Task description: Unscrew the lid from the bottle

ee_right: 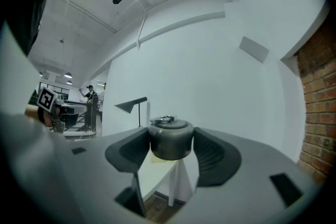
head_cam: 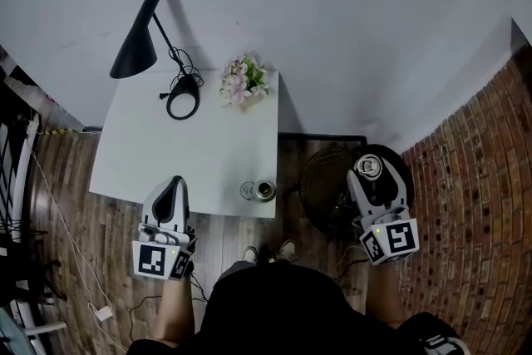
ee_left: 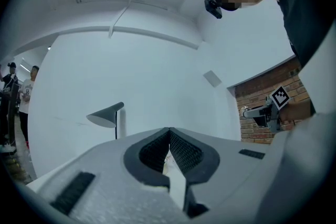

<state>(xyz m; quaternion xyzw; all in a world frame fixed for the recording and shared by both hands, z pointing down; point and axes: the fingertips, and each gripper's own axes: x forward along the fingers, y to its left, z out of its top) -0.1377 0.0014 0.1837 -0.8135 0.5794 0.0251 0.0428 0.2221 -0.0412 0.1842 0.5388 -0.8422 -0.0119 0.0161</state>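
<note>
Near table's front edge: one bottle (head_cam: 264, 190), upright, lid off, close to the front right corner.
Right of table: one lid (head_cam: 368, 165), grey metal, clamped between the jaws of the right gripper (head_cam: 368, 172), well apart from the bottle.
Over table's front left edge: left gripper (head_cam: 176, 182), jaws pressed together, nothing in them.
Table (head_cam: 208, 154): one, white.
Back of table: one black lamp (head_cam: 135, 54), one flower bunch (head_cam: 243, 83).
In the way: dark round thing (head_cam: 328, 187) on the floor beside the table, partly under the right gripper.
Room: bare tabletop between lamp and bottle; brick wall (head_cam: 474, 179) well right of the table.
</note>
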